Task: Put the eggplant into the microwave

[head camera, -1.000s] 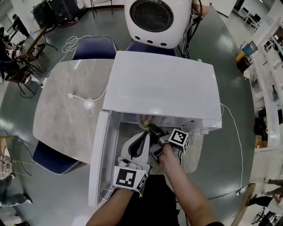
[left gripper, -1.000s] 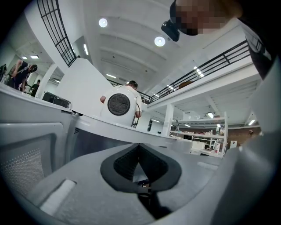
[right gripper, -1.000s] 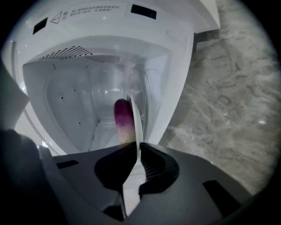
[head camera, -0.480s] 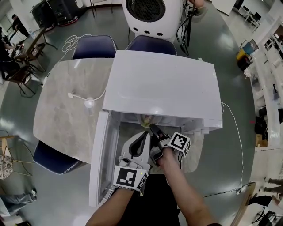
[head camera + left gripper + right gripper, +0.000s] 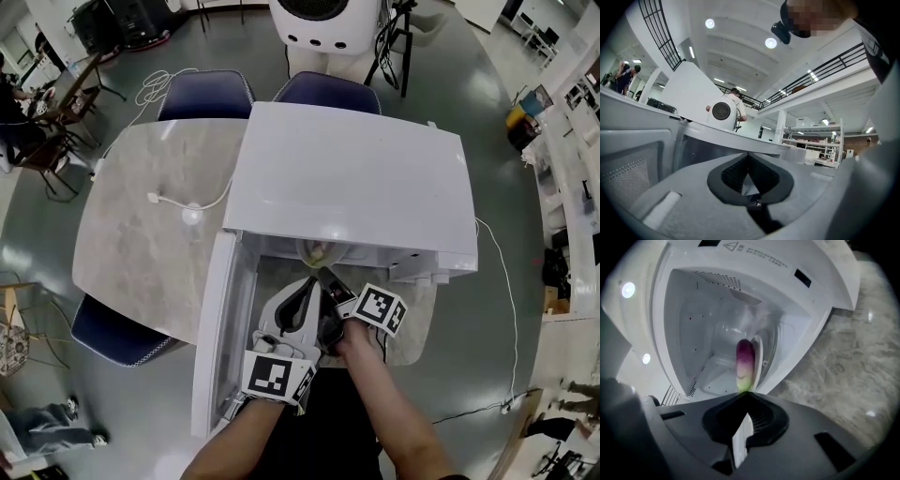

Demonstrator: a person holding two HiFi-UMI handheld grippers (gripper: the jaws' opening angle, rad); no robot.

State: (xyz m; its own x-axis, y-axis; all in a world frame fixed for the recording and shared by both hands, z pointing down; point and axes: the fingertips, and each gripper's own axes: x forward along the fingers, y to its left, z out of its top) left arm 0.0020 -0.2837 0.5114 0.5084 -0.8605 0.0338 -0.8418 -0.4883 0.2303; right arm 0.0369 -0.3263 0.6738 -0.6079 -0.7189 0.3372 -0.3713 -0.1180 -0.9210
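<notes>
Both closed, empty — left hand-held gripper (image 5: 748, 154), right hand-held gripper (image 5: 746, 393); the oblong purple-green eggplant (image 5: 744, 363) lies inside the open white microwave (image 5: 347, 178).

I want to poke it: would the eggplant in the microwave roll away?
Probably: the eggplant looks long and rounded, so a sideways push could roll it. Its skin looks smooth, so it may be slippery. It holds a straight shape, so likely stiff.

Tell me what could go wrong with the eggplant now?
The eggplant sits close to the opening of the microwave, just past the right hand-held gripper, so a bump could roll it out. The door hangs wide open beside the left hand-held gripper, which might knock it.
</notes>
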